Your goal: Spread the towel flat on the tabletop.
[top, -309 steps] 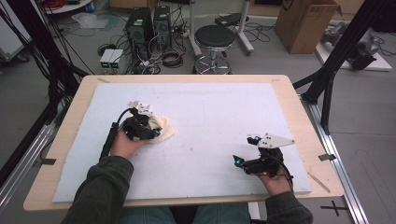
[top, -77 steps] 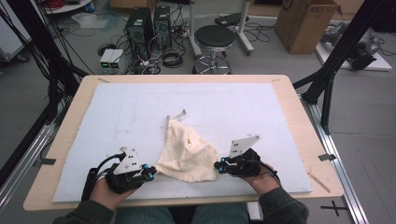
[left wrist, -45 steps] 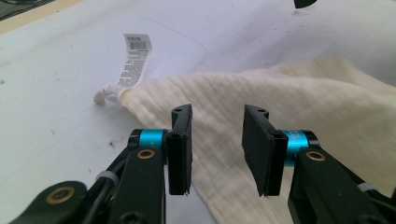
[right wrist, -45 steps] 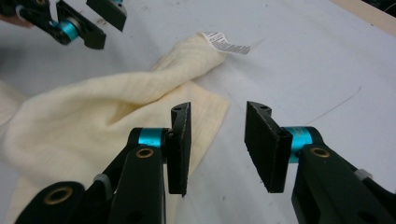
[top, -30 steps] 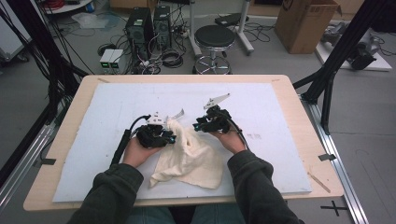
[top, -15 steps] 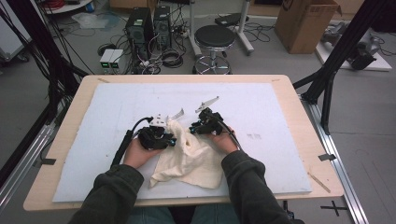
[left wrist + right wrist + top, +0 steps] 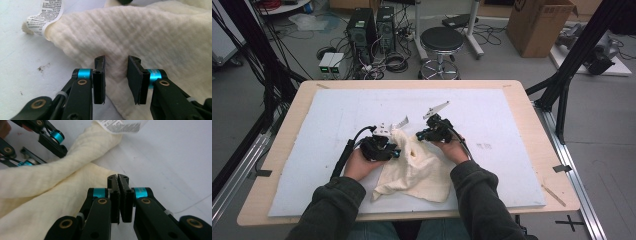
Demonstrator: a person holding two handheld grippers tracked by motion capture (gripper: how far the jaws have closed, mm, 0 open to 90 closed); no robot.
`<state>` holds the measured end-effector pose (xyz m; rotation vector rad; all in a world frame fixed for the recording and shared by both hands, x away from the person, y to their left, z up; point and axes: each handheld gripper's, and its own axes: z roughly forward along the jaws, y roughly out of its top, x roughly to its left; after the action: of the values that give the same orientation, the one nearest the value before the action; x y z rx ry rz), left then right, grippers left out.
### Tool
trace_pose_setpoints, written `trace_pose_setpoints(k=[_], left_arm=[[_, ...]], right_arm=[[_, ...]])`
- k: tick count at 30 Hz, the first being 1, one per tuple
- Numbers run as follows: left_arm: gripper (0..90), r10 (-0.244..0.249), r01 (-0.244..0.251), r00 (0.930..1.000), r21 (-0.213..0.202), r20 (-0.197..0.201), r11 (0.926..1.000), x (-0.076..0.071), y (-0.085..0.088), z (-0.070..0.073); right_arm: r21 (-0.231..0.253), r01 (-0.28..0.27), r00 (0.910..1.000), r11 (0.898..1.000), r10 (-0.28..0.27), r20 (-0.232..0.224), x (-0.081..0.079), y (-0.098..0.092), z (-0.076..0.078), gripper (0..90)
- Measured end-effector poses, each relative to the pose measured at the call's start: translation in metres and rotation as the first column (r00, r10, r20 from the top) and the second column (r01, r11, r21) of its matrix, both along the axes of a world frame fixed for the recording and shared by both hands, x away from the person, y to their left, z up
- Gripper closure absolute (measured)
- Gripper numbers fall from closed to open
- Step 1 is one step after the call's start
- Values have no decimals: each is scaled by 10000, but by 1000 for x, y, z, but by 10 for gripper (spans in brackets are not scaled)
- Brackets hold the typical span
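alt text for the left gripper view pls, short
The left gripper stands open, its two black jaws either side of a raised fold of a cream cloth that lies on a white table. A printed care label curls off the cloth's corner at upper left.

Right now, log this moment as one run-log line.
scene: cream cloth crumpled on white mat | left gripper: open, jaws astride a cloth fold | right gripper: jaws together at cloth edge, grip unclear | care label at cloth corner
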<state>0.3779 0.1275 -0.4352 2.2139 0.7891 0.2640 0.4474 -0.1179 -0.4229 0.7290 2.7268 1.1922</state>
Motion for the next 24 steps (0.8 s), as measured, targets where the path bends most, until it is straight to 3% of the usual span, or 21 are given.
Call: trace_pose_setpoints(k=[8,12,17,21,24], left_arm=[[659,25,-25,10000,42,29,10000,0,1,0],[660,81,-81,10000,54,36,10000,0,2,0],[661,62,-63,10000,87,47,9999,0,2,0],[661,49,-51,10000,175,74,9998,-1,2,0],[661,64,-65,9999,155,90,9999,-1,3,0]], right_arm=[[-38,835,9941,9965,-831,702,-2,-29,23,889],[-111,1407,9843,9900,-1386,1090,-2,-48,35,890],[-441,1968,9739,9794,-1901,1243,-3,-67,41,889],[-727,2539,9599,9645,-2421,1410,-4,-82,44,889],[-990,3092,9428,9458,-2912,1619,-5,-96,44,888]])
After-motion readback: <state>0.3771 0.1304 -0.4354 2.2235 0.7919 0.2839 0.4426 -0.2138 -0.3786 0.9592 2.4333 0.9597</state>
